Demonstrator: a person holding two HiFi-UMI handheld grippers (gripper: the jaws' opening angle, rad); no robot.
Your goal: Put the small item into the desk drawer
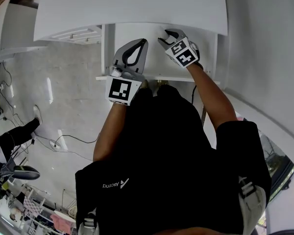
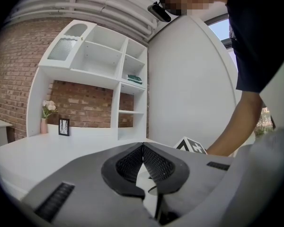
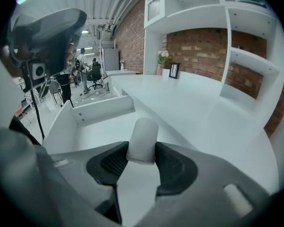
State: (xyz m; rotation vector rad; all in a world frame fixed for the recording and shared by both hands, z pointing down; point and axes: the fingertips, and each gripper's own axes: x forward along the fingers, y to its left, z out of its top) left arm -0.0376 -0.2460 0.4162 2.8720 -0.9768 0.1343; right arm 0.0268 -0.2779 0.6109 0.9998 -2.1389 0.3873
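Head view: we've got both tools up at the white desk (image 1: pixel 137 9), the left hand-held gripper (image 1: pixel 143 44) on the left and the right hand-held gripper (image 1: pixel 167 34) just beside it.

Left gripper view: our jaws are pressed together with nothing between them, and the white shelves (image 2: pixel 109 60) stand far off.

Right gripper view: we're clamped on the small white item (image 3: pixel 143 134), a pad on each side of it, and the open drawer (image 3: pixel 102 109) lies just beyond to the left.
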